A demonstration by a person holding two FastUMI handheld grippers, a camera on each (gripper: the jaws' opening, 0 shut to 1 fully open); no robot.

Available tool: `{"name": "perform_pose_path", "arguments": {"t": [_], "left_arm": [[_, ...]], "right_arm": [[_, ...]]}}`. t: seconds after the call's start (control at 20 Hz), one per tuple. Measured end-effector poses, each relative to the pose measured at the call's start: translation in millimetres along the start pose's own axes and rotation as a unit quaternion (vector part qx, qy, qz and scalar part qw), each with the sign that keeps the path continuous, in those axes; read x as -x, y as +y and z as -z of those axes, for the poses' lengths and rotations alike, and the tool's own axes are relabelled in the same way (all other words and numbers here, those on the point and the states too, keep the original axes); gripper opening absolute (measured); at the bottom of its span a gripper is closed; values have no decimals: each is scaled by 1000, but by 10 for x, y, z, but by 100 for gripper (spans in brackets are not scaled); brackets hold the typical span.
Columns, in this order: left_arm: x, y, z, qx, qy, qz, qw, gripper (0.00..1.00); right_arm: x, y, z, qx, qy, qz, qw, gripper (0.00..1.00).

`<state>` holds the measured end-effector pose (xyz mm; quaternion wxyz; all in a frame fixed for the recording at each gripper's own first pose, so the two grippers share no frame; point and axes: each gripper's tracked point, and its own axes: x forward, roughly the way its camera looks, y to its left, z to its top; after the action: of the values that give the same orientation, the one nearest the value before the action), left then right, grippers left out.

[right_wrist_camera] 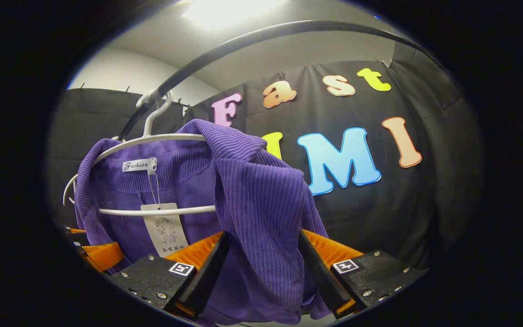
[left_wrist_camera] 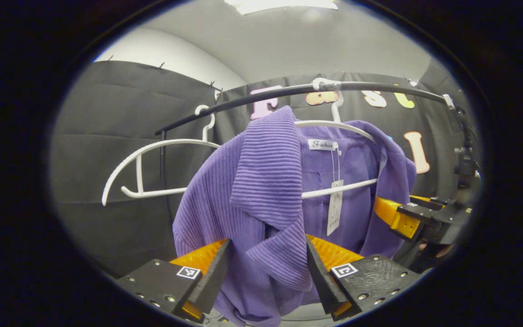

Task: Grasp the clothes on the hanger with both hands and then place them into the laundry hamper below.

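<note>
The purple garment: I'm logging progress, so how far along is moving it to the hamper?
Done: both grippers have reached the purple garment. In hand: the left gripper and right gripper each have fabric between their jaws, though whether they pinch it firmly is unclear. Left: the garment hangs on the white hanger on the black rail, so lifting it off and lowering it into the hamper remain.

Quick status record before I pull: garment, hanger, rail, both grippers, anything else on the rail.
garment: purple ribbed top, draped on a white hanger, paper tag dangling inside
rail: black bar, hanger hooked over it
left gripper: fingers either side of one front panel, fabric between them
right gripper: fingers flanking the other panel
grip: contact on both sides not certain for either gripper
also on the rail: empty white hanger
hamper: not in frame
</note>
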<state>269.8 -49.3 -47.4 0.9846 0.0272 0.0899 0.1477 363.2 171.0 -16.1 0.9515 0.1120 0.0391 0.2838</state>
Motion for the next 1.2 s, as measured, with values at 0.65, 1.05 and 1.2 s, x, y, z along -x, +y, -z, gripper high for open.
{"name": "perform_pose_path", "arguments": {"t": [0.65,1.05,1.2], "left_arm": [[-37,-3,113,5,26,30,999,5],[275,46,-316,-21,-7,49,999,5],[437,187,-471,-16,-19,49,998,1]], "right_arm": [[0,-74,-541,-10,-92,-17,996,2],[-31,-378,-1032,11,-157,22,987,2],[-26,-464,-1113,17,-168,33,985,2]]}}
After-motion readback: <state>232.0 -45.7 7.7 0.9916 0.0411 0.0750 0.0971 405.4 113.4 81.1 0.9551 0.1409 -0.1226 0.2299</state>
